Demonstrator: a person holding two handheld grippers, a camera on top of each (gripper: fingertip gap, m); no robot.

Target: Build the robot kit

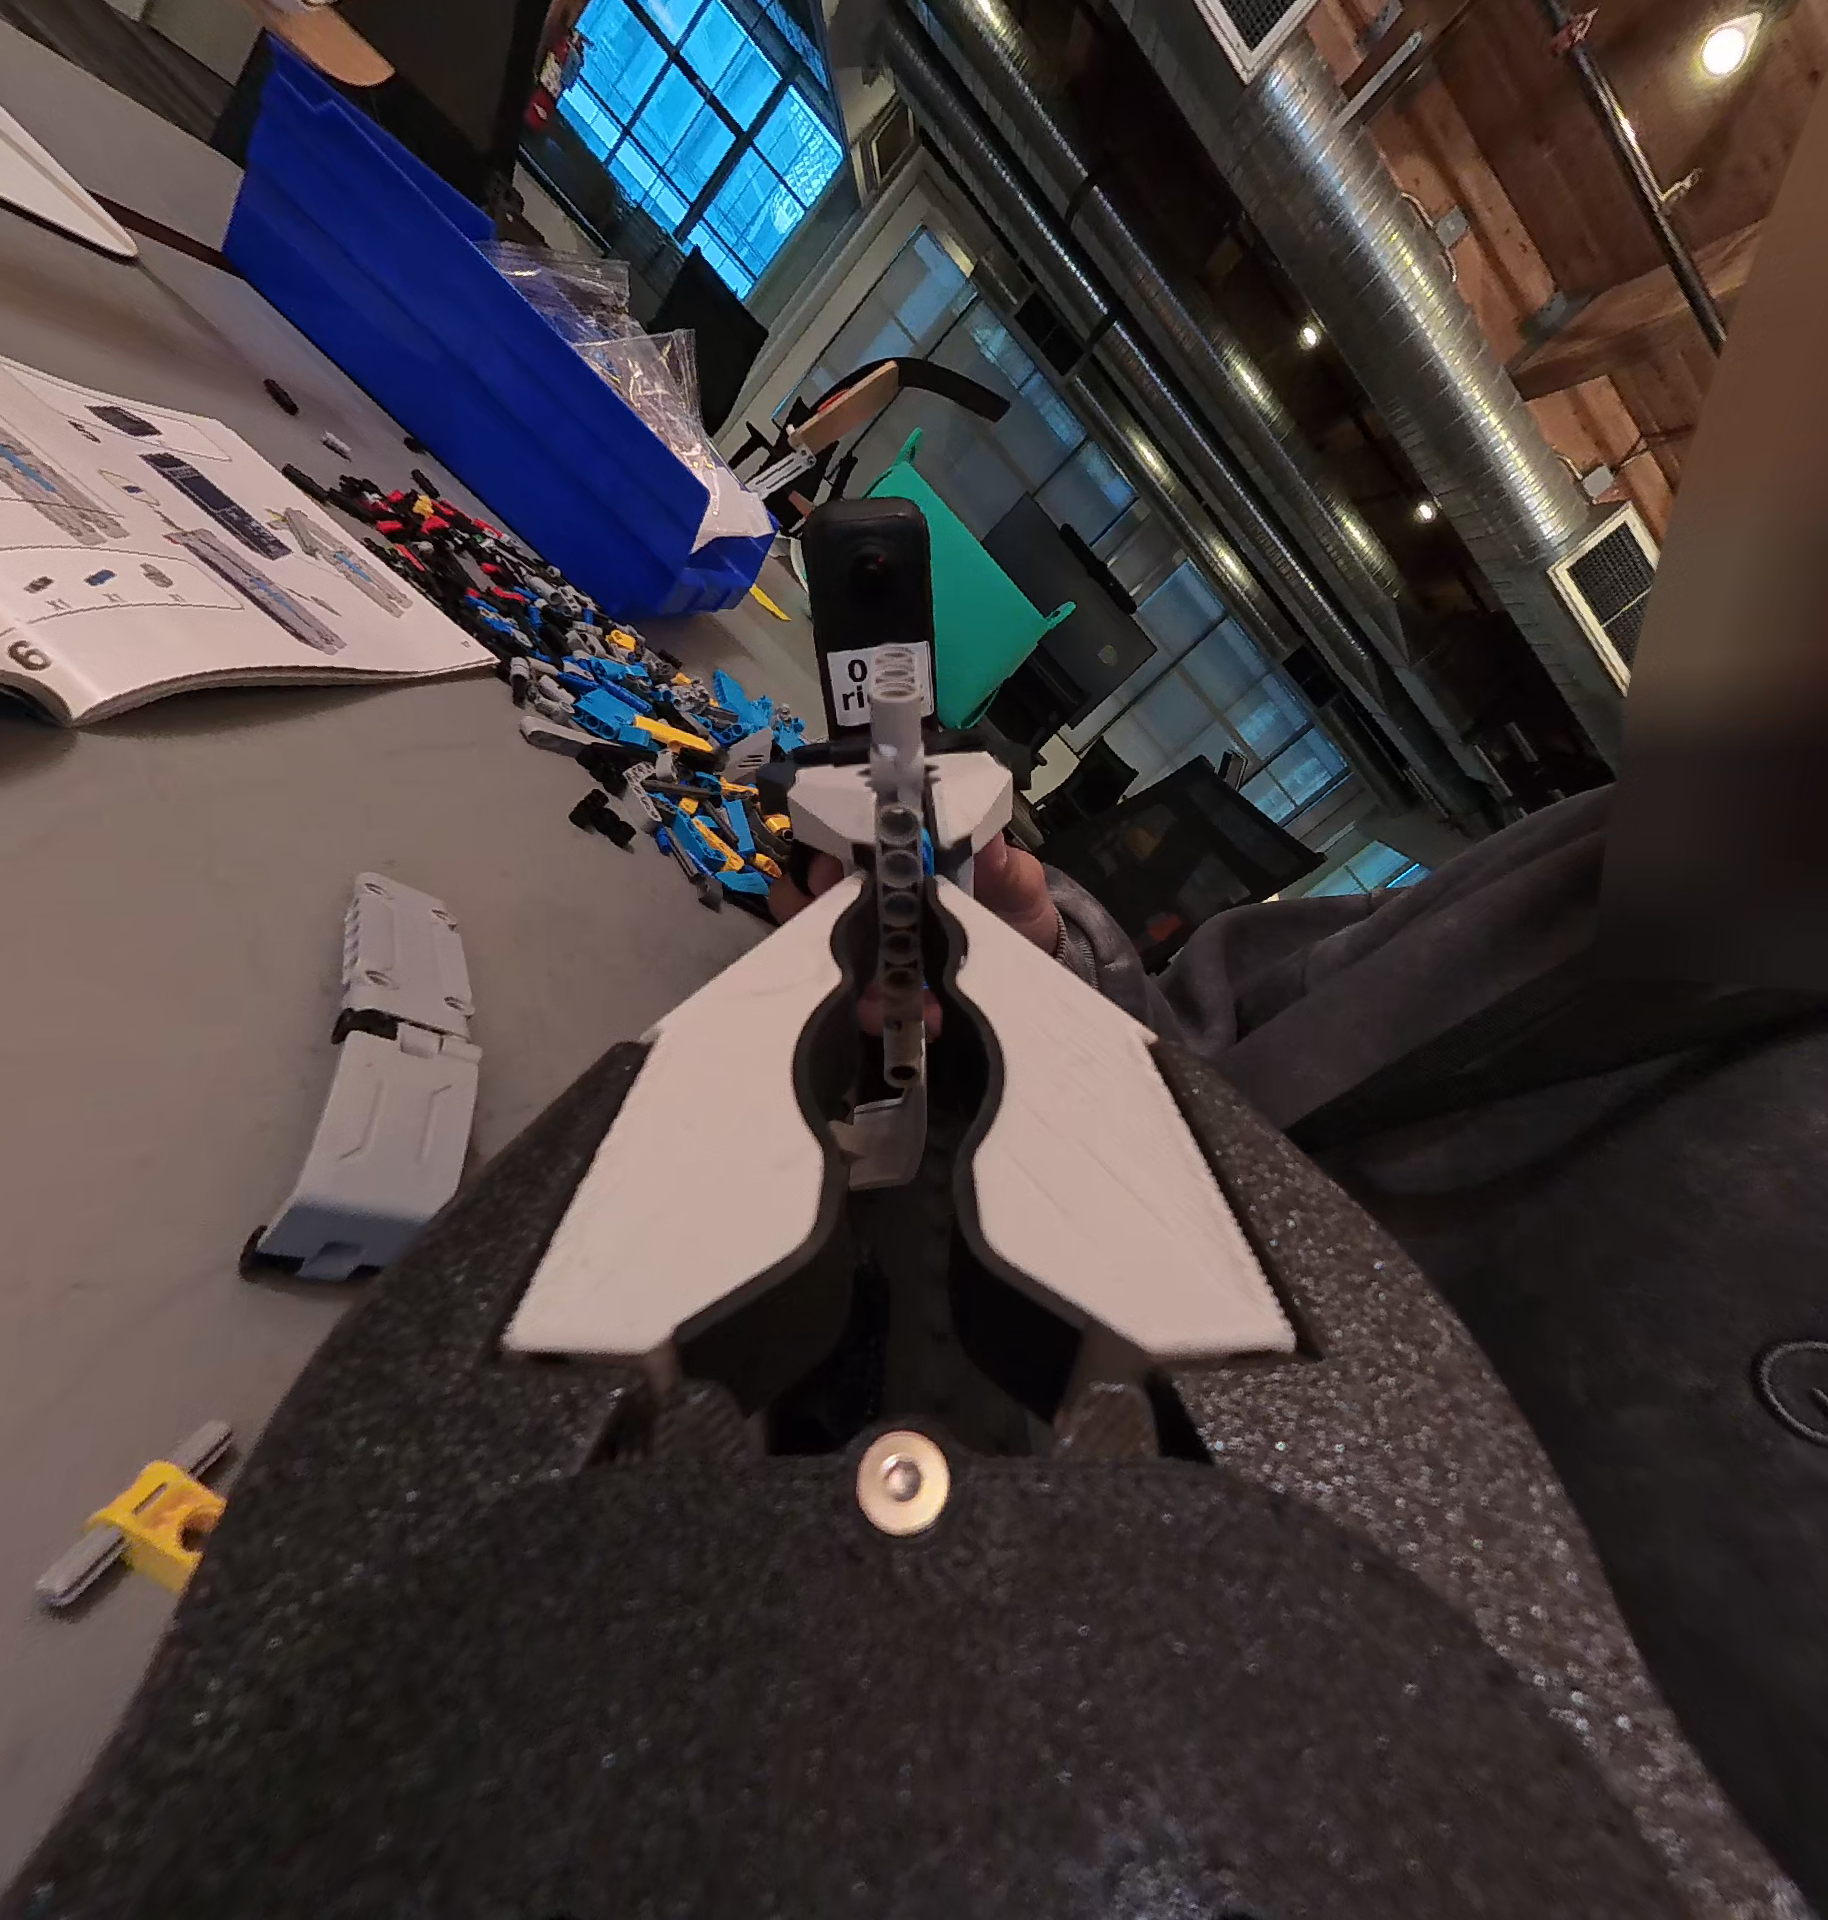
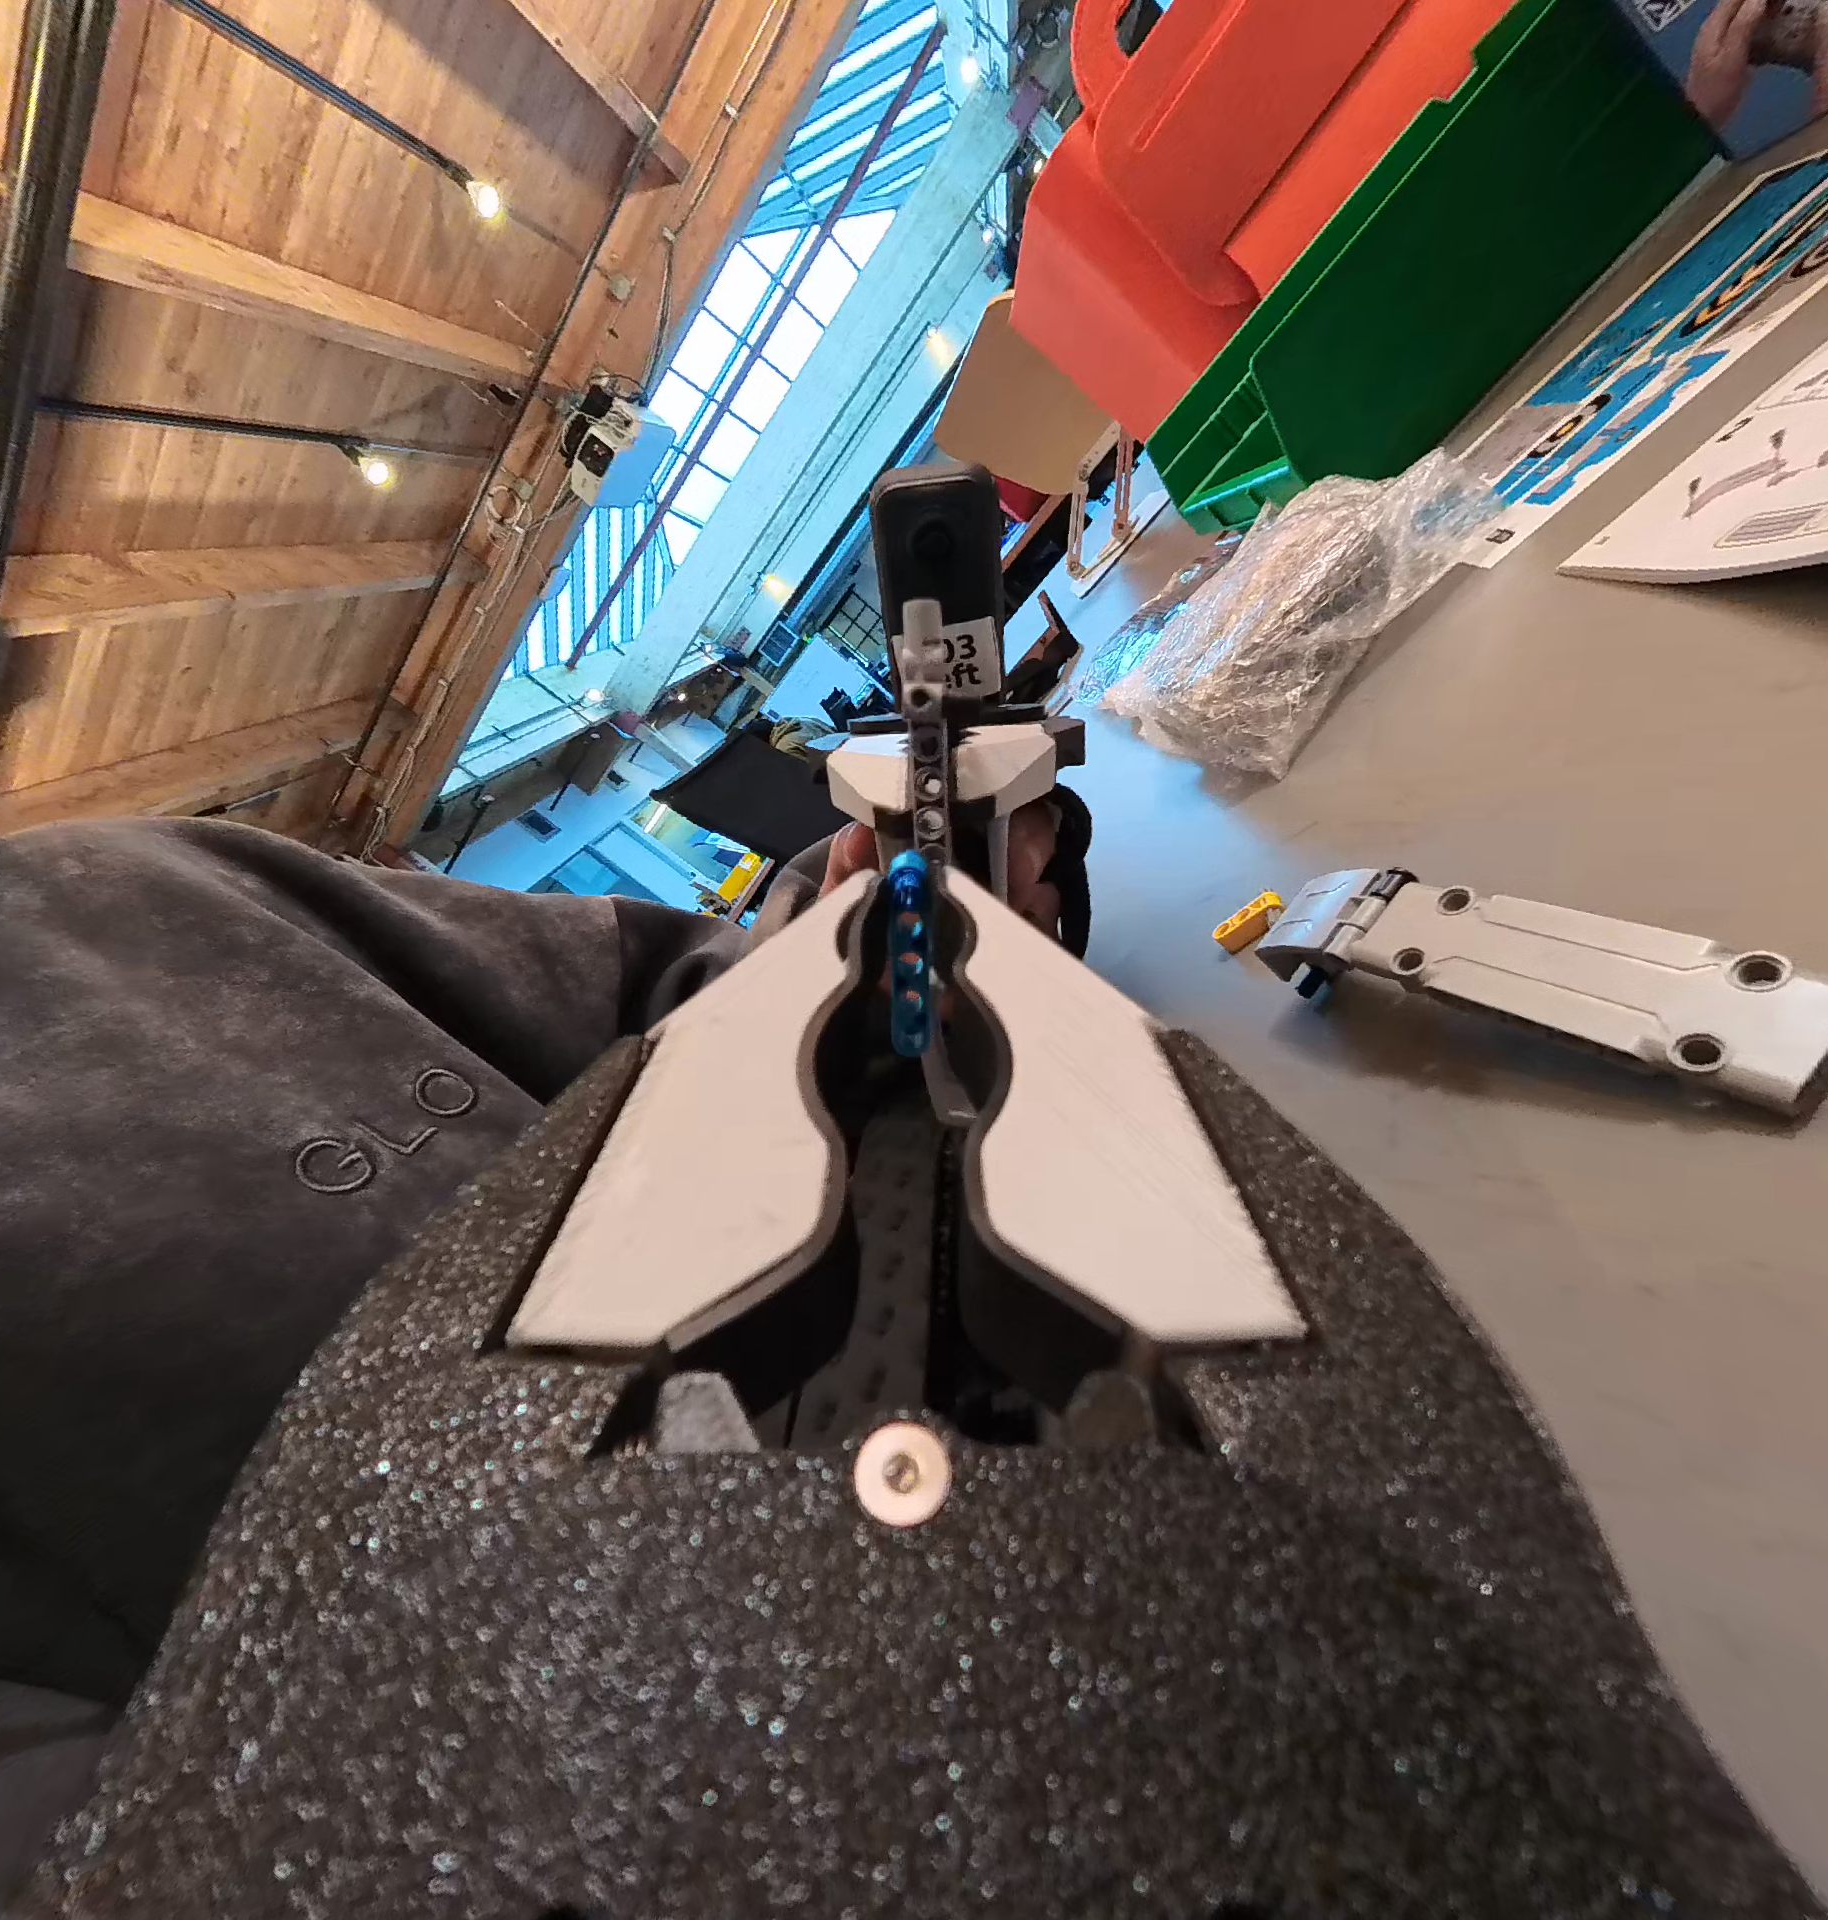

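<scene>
My left gripper [image 1: 894, 899] is shut on a dark grey holed beam [image 1: 899, 935] held upright in the air, with a light grey connector [image 1: 894, 717] at its far end. My right gripper [image 2: 908, 883] faces it and is shut on a short blue holed beam [image 2: 905, 966]. In the right wrist view the dark grey beam [image 2: 925, 795] stands just beyond the blue one, held in the left gripper [image 2: 936, 779]. The two beams meet end to side; I cannot tell whether they are joined. The right gripper [image 1: 899, 816] shows close behind the grey beam.
On the grey table [image 1: 110, 987] lie a pile of small building parts [image 1: 629, 675], an open instruction booklet [image 1: 162, 540], a grey hinged panel [image 1: 390, 1070], a yellow connector on a grey axle [image 1: 151, 1507] and a blue bin [image 1: 453, 343]. Green [image 2: 1409, 343] and orange [image 2: 1149, 208] bins and a plastic bag [image 2: 1294, 613] stand farther back. A person's dark grey sleeve [image 2: 214, 1039] is close. The grippers are tip to tip, or close to it.
</scene>
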